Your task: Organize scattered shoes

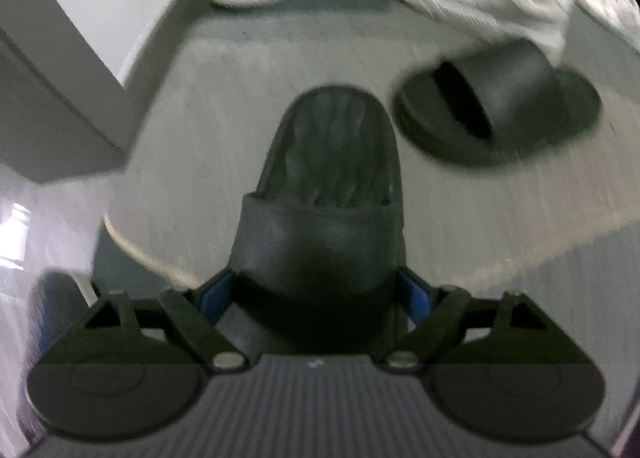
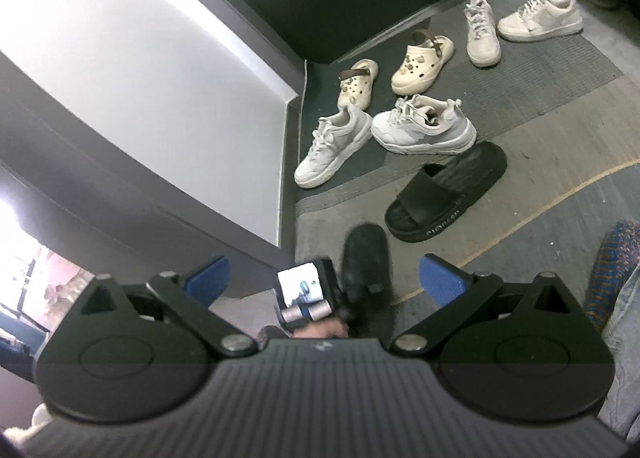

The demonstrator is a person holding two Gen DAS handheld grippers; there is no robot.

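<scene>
Your left tongs [image 1: 320, 294] pinch a black slide [image 1: 324, 194] over the grey floor mat [image 1: 224, 106]; your right tongs [image 2: 325, 272] hang spread, white sneakers [image 2: 424, 126] far by the wall [image 2: 120, 70].

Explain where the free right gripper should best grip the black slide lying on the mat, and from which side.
Probably across the black slide's strap band, from above: it arches clear of the footbed, and the right gripper is open. The white sneaker crowds its heel.

A grey ribbed floor mat [image 2: 560, 90] lies beside a darker green carpet strip [image 2: 320, 74]. A pale white wall panel [image 2: 120, 58] rises left.
</scene>
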